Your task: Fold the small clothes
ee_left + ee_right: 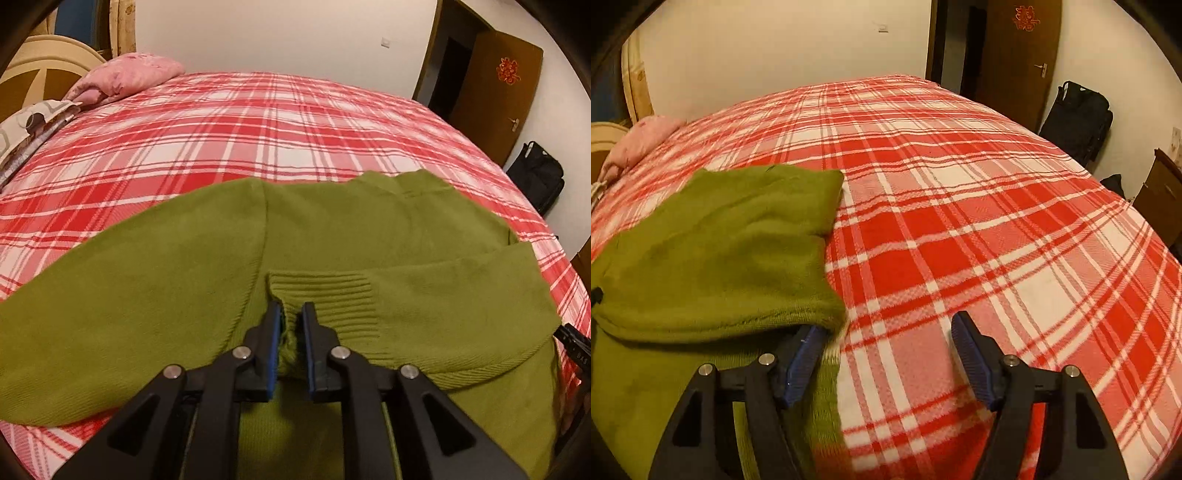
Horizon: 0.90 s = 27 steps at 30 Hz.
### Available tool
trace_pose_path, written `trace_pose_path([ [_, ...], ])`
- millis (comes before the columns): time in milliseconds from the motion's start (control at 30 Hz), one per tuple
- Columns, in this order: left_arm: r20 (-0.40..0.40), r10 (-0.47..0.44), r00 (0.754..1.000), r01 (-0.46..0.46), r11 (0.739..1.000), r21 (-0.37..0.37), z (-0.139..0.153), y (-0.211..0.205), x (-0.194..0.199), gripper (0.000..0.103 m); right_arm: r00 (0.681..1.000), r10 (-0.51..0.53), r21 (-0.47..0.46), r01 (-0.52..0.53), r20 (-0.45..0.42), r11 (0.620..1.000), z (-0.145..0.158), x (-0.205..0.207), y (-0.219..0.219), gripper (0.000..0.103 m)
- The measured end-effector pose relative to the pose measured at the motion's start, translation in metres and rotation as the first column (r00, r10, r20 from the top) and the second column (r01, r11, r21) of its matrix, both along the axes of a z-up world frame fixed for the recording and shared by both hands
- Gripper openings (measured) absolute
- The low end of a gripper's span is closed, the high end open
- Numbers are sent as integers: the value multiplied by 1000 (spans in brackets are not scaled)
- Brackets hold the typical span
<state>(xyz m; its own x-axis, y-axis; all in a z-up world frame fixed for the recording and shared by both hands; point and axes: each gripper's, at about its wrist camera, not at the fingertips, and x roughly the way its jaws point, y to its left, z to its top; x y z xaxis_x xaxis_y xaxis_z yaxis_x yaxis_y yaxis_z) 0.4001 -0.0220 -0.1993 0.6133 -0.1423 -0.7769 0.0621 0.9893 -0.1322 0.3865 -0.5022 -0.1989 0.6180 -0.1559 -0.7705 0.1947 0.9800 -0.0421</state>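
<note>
A green knit sweater (166,280) lies flat on the bed, one sleeve spread to the left and the other folded across the body. The folded sleeve ends in a ribbed cuff (325,291). My left gripper (291,306) is shut on the cuff's edge, with green knit bunched between its blue pads. In the right wrist view the sweater (716,251) fills the left side. My right gripper (886,325) stands open at its right edge. Its left finger (801,354) is tucked under the folded sleeve's edge, its right finger (971,354) is over bare bedspread, and nothing is gripped.
A red and white plaid bedspread (960,221) covers the bed. A pink pillow (129,74) and a patterned one (29,125) lie at the far left. A brown door (498,88) and a black bag (539,177) stand beyond the bed's right edge.
</note>
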Motion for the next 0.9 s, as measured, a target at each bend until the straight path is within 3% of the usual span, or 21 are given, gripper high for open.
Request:
trace_pose_path([
  [167, 9, -39, 999, 39, 998, 55, 6, 8, -25, 17, 999, -22, -85, 18, -48, 996, 3, -17, -5, 70],
  [233, 37, -32, 999, 29, 997, 66, 12, 9, -30, 18, 999, -37, -89, 36, -8, 995, 16, -30, -9, 70],
  [300, 93, -15, 996, 8, 997, 78, 22, 9, -31, 26, 999, -29, -89, 31, 33, 996, 32, -31, -3, 70],
  [367, 114, -11, 993, 0, 996, 94, 27, 3, -28, 55, 997, 24, -38, -22, 74, 999, 47, -26, 9, 70],
  [433, 125, -7, 992, -4, 996, 90, 28, -3, -25, 61, 993, 84, -12, -84, 85, 996, 57, -11, 32, 70],
  [500, 88, -20, 996, 9, 991, 131, 20, -11, -18, 62, 985, 151, 34, -155, 85, 987, 57, 7, 53, 71],
  [600, -8, 12, 1000, -10, 969, 245, -3, -13, -8, 63, 987, 159, 52, -158, -5, 986, 30, 34, 73, 71],
  [667, 11, 4, 1000, -6, 972, 235, -3, -8, -15, 66, 986, 151, 19, -150, -75, 988, 7, 41, 80, 71],
  [700, 15, -2, 1000, -2, 967, 255, -3, -7, -17, 68, 987, 152, 8, -152, -56, 988, 4, 35, 82, 71],
  [767, 26, -13, 1000, 6, 968, 252, -2, -6, -22, 70, 986, 161, -27, -162, -32, 986, 3, 22, 84, 71],
  [900, 44, -3, 999, -6, 983, 185, 5, 3, -26, 70, 986, 153, -72, -158, -70, 985, 13, 12, 90, 71],
])
